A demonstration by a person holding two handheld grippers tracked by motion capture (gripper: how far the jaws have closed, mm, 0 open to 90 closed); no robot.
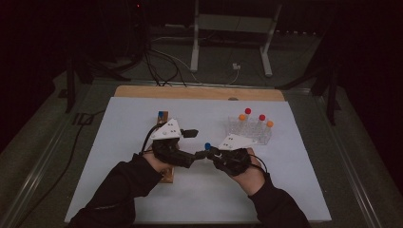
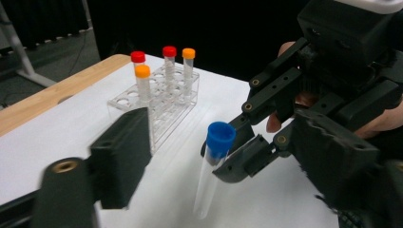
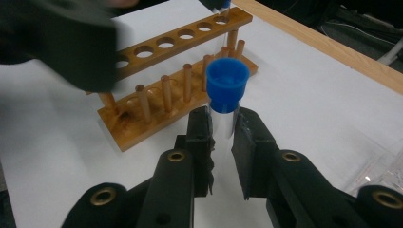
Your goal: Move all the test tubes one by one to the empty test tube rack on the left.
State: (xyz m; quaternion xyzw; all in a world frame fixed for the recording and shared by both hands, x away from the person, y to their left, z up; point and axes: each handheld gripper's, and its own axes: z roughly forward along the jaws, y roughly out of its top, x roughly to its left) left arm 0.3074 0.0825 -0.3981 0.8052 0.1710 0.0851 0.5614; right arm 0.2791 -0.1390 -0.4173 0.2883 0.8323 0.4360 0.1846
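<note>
High view: your right gripper point(image 1: 205, 154) has its jaws clamped on the blue-capped test tube point(image 1: 207, 147) mid-table, between the wooden rack point(image 1: 163, 115) at left and the clear rack point(image 1: 250, 131) at right. Your left gripper point(image 1: 191, 133) sits just left of the tube, clearly the nearer free claw. Left gripper view: tube point(image 2: 212, 166) stands almost upright, cap up, leaning slightly, held just under the cap; it lies ahead and to the right of your left claw's one visible jaw. Left jaws partly open, nothing between them. Right gripper view: pads pinch the glass point(image 3: 223, 116) below the blue cap point(image 3: 227, 83); long axis runs up and away toward the wooden rack point(image 3: 157, 102). My read: a handover needs a sideways approach across that axis.
</note>
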